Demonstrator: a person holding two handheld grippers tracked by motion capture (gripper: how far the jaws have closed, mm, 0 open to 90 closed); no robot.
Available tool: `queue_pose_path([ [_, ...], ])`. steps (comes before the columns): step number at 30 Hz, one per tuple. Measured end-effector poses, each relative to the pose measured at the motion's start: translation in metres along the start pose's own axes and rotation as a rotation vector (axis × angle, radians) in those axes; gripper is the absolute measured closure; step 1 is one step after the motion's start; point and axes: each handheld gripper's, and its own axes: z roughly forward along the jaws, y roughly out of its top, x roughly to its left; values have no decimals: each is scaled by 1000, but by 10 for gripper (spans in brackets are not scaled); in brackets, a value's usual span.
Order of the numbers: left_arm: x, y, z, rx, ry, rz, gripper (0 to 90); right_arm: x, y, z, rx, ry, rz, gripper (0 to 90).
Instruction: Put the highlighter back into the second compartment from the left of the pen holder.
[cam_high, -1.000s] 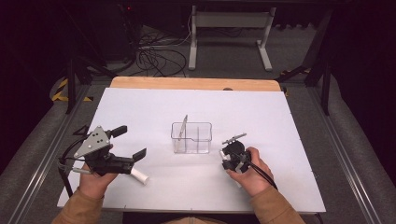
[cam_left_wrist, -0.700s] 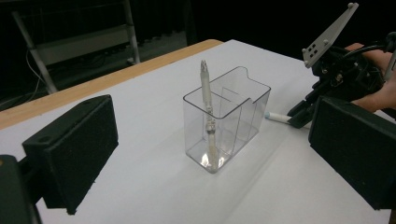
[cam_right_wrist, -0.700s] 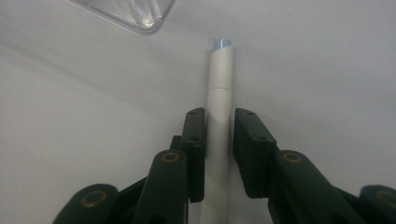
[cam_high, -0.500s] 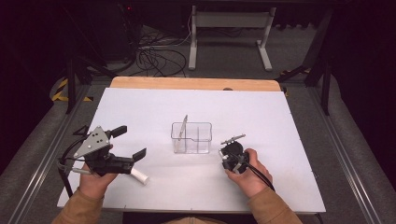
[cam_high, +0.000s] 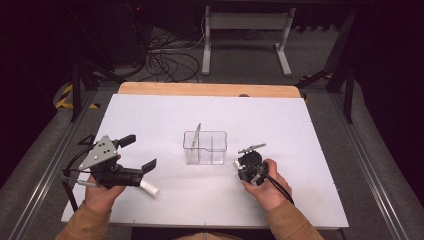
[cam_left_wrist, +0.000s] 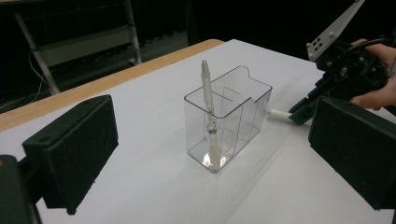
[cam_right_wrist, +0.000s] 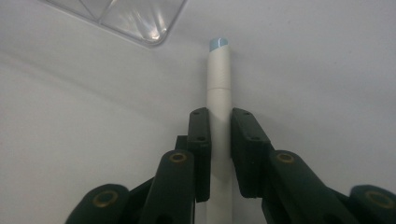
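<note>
Two hand-held grippers work over a white table, one in each of a person's hands. At the right, the right gripper has its black jaws pressed against both sides of a white marker with a pale blue tip; they have just been closing on it. The marker lies low over the table surface, its tip pointing toward the near corner of a clear plastic organizer, just beside it but not touching. In the high view this gripper sits just right of the organizer, which stands near the middle of the table. The organizer is divided into compartments, and a slim silvery pen stands tilted in its left end compartment, poking above the rim. At the left, the left gripper is held well apart from the organizer, its jaws spread wide with nothing between them. A second white marker lies on the table just beside that gripper.
</note>
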Motion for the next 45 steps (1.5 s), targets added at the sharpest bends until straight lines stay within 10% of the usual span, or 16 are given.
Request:
queue_pose_path([
  [45, 0, -1, -2, 2, 6, 1, 23, -9, 8, -74, -370, 145, -68, 786],
])
